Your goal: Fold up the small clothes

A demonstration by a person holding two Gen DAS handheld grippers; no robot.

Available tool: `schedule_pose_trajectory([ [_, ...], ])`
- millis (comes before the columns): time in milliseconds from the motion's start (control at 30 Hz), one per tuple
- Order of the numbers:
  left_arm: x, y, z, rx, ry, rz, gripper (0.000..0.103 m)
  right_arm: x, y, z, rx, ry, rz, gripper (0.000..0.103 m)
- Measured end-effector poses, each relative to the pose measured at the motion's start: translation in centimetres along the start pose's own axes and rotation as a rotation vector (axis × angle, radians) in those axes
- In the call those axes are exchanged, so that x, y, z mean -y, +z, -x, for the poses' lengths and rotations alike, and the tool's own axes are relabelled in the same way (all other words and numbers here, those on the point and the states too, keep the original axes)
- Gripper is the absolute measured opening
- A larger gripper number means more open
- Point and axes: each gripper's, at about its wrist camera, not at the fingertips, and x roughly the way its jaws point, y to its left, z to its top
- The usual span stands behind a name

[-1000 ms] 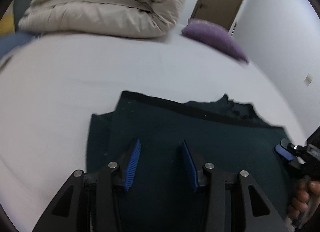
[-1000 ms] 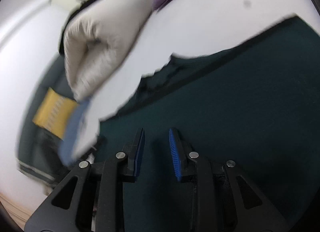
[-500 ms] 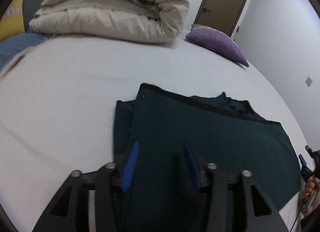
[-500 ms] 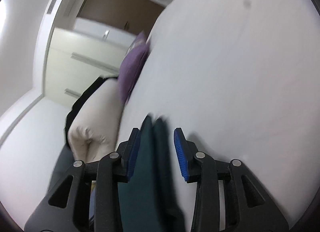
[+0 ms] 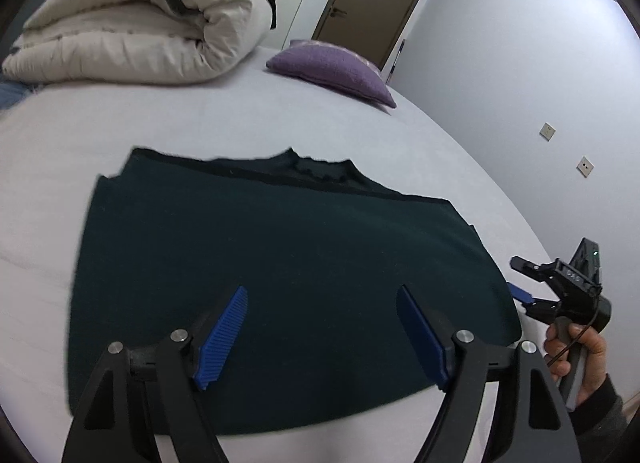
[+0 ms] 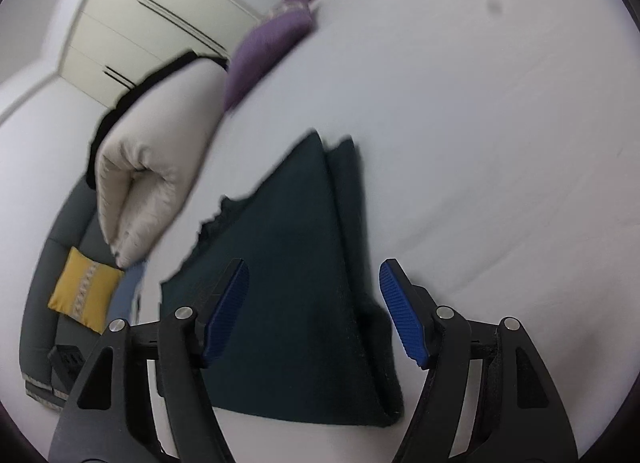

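Observation:
A dark green garment [image 5: 280, 263] lies folded flat on the white bed [image 5: 200, 123], its collar at the far edge. My left gripper [image 5: 322, 335] is open and empty, held above the garment's near edge. My right gripper [image 6: 314, 313] is open and empty, over the garment's folded right edge [image 6: 304, 263]. In the left wrist view the right gripper [image 5: 524, 283] shows at the garment's right side, held by a hand.
A rolled beige duvet [image 5: 140, 31] and a purple pillow [image 5: 332, 71] lie at the far end of the bed. A grey sofa with a yellow cushion [image 6: 84, 291] stands beyond the bed. A wall [image 5: 520, 83] runs along the right side.
Both grippers have opened wider and drawn back from the garment. The right gripper swung round to face the garment's right edge.

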Motion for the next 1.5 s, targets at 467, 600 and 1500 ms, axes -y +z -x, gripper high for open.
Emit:
schedule_pose_trajectory([
  [467, -3.4, 0.5, -4.0, -0.073, 0.056, 0.060, 0.079, 1.5, -0.2, -4.4, -0.163, 0.093, -0.033, 0.056],
  [600, -3.3, 0.6, -4.8, -0.096, 0.084, 0.028, 0.079, 1.7, -0.5, -4.9, -0.182, 0.083, -0.062, 0.034],
  [1500, -13.7, 1.5, -1.9, -0.063, -0.322, 0.519, 0.076, -27.2, -11.7, -10.9, -0.256, -0.071, 0.702, 0.015],
])
